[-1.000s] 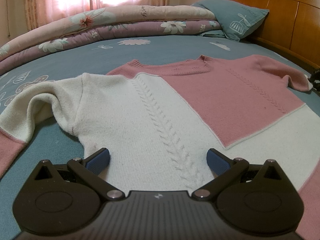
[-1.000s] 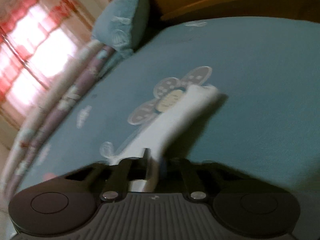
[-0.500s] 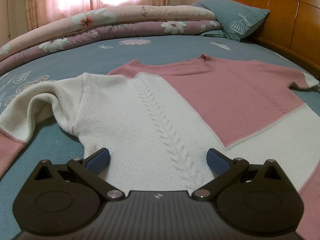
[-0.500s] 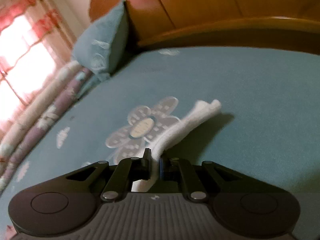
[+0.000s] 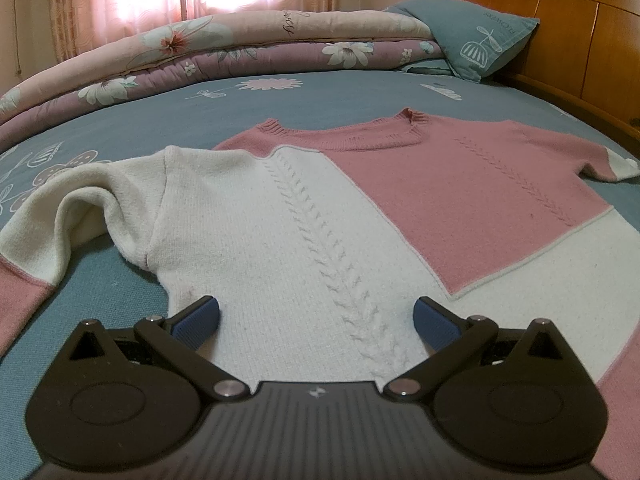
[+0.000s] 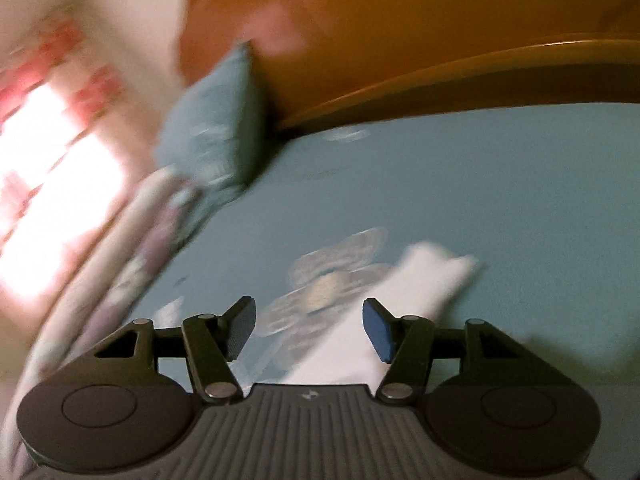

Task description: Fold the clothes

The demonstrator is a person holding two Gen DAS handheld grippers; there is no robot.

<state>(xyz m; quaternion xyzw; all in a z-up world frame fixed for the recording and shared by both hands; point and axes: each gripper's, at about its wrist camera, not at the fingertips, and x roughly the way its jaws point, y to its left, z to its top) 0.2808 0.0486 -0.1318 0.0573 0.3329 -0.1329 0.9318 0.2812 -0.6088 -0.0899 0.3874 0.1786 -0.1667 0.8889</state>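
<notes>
- Across the middle of the bed (image 5: 120, 132), in the left wrist view, the pink-and-white sweater (image 5: 360, 216) lies face up, its neck toward the rolled quilt (image 5: 240, 52) and pillow (image 5: 472, 36) at the far edge, presumably spread flat for folding.
- The left gripper (image 5: 316, 314) hangs over the sweater's near hem with fingers wide and nothing between them, likely waiting its turn; the near sleeve (image 5: 64, 220) is humped, not yet smoothed.
- Toward the headboard (image 6: 440, 20) side, in the blurred right wrist view, the right gripper (image 6: 308, 328) is opening, its pads off the white cuff (image 6: 432, 276), which lies on the sheet partly between the fingers, seemingly laid straight.
</notes>
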